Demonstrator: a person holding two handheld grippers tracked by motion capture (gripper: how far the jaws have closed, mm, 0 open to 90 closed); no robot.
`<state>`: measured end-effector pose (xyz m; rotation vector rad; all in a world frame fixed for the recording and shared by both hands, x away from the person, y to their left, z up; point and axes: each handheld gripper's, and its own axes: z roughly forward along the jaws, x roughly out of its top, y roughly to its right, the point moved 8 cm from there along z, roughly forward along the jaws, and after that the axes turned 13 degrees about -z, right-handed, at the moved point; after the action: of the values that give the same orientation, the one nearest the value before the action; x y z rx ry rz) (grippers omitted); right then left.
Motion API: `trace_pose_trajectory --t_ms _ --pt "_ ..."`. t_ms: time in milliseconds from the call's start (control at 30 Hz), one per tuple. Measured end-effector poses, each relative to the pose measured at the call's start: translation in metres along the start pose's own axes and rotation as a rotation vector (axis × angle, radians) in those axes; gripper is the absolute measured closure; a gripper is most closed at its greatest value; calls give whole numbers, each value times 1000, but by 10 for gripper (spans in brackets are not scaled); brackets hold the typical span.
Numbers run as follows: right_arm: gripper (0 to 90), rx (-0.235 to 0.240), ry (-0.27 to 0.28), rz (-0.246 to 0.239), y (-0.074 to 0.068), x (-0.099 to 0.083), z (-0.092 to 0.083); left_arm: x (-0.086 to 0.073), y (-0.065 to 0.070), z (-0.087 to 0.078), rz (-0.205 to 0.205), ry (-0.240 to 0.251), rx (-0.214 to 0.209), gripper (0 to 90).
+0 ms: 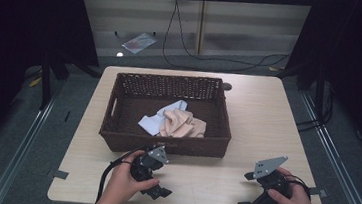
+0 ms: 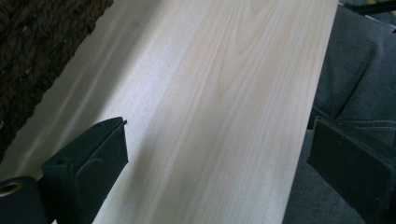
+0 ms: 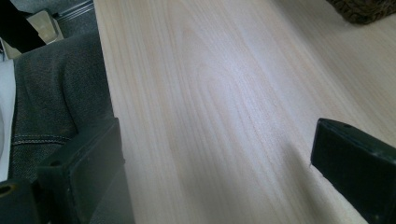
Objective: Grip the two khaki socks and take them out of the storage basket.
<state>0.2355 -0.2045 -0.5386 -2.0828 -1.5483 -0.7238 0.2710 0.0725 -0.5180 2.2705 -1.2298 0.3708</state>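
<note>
A dark brown wicker basket (image 1: 165,143) stands on the light wooden table (image 1: 257,119), left of centre. Inside it lie a crumpled peach cloth (image 1: 183,124) and a pale blue cloth (image 1: 154,123), partly under the peach one. My left gripper (image 1: 161,178) is held just in front of the basket's front wall and points right along the table. Its jaws stand wide apart over bare wood (image 2: 219,126) with nothing between them. My right gripper (image 1: 245,190) is near the front right corner and points left. It is open and empty too (image 3: 217,123).
The table's front edge runs close under both grippers, with the person's grey trousers (image 2: 355,70) beyond it. The basket's weave (image 2: 28,56) shows at one corner of each gripper view. A black cable (image 1: 208,59) and a plastic packet (image 1: 138,41) lie on the floor behind the table.
</note>
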Motion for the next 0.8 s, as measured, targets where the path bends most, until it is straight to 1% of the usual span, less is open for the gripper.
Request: trace_pose_trajectory --t_ms 33,100,133,233,267,300,333,367,400,433,533,567,633,667,700,767,800 --pt "18 0 0 2 0 0 0 1 1 -1 2 4 -9 43" --pt "18 -1 -1 5 0 0 0 1 1 -2 -2 11 -9 42" --pt "19 1 0 -2 0 0 1 3 2 -3 4 21 -13 41" --pt "19 4 0 -2 0 1 1 6 3 -7 10 33 -30 39" --pt "19 4 2 -5 0 1 1 8 3 -9 14 40 -43 39" --pt "19 4 2 -5 0 1 1 8 3 -9 14 40 -43 40" --pt "18 3 3 -4 1 1 1 11 4 -12 15 54 -59 42" --pt "18 3 3 -4 1 1 1 11 4 -12 15 54 -59 42" --pt "19 3 10 -4 1 1 0 14 6 -16 13 71 -65 42" --pt "19 1 11 -3 1 1 0 16 7 -17 11 76 -76 42" --pt "19 2 11 -1 1 1 0 22 9 -22 24 85 -72 41" --pt "19 2 11 1 1 1 0 25 10 -24 23 89 -81 41" --pt "19 2 12 -1 1 2 0 27 10 -26 27 83 -77 40" --pt "19 3 12 -4 1 2 0 31 11 -30 37 83 -80 40" --pt "19 3 12 -4 1 2 0 31 11 -30 37 83 -80 40" --pt "19 2 11 -2 1 2 0 38 11 -37 34 80 -74 40" --pt "18 2 11 -1 1 2 0 40 10 -39 37 80 -80 40"
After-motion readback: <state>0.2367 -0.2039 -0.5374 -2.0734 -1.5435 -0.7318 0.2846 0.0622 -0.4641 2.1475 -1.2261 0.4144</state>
